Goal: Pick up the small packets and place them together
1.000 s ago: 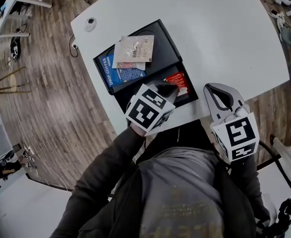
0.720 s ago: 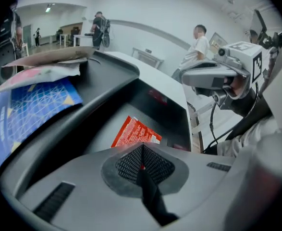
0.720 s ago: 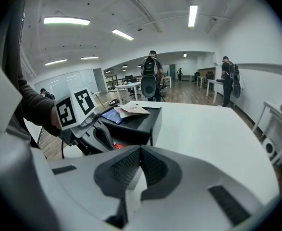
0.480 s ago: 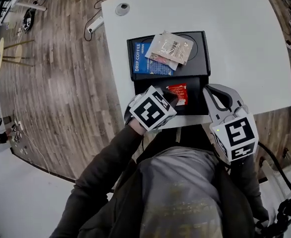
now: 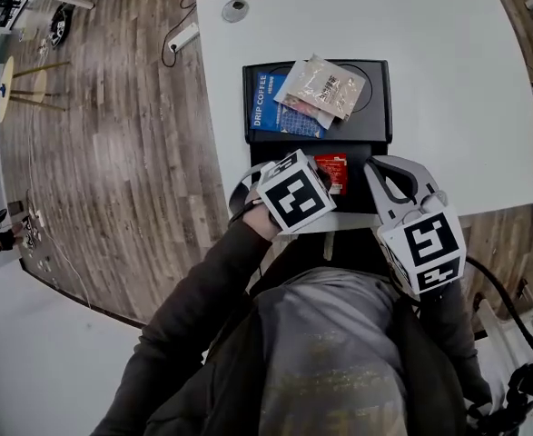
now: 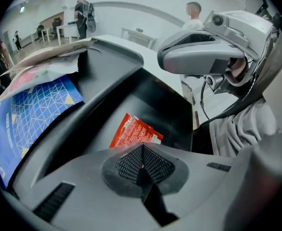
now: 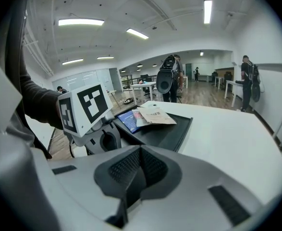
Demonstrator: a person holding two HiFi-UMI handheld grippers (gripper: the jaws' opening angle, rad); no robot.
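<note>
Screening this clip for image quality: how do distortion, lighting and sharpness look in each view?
Head view: evenly lit, sharp, white table edges bowed by the lens. Left gripper view: strong fisheye, dark corners, red packet crisp. Right gripper view: fisheye, ceiling lights blown bright.

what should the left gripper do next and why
Probably open the left gripper and ease it down onto the red packet: its jaws are together, the packet lies loose just past them in the near compartment of the tray, apart from the other packets.
</note>
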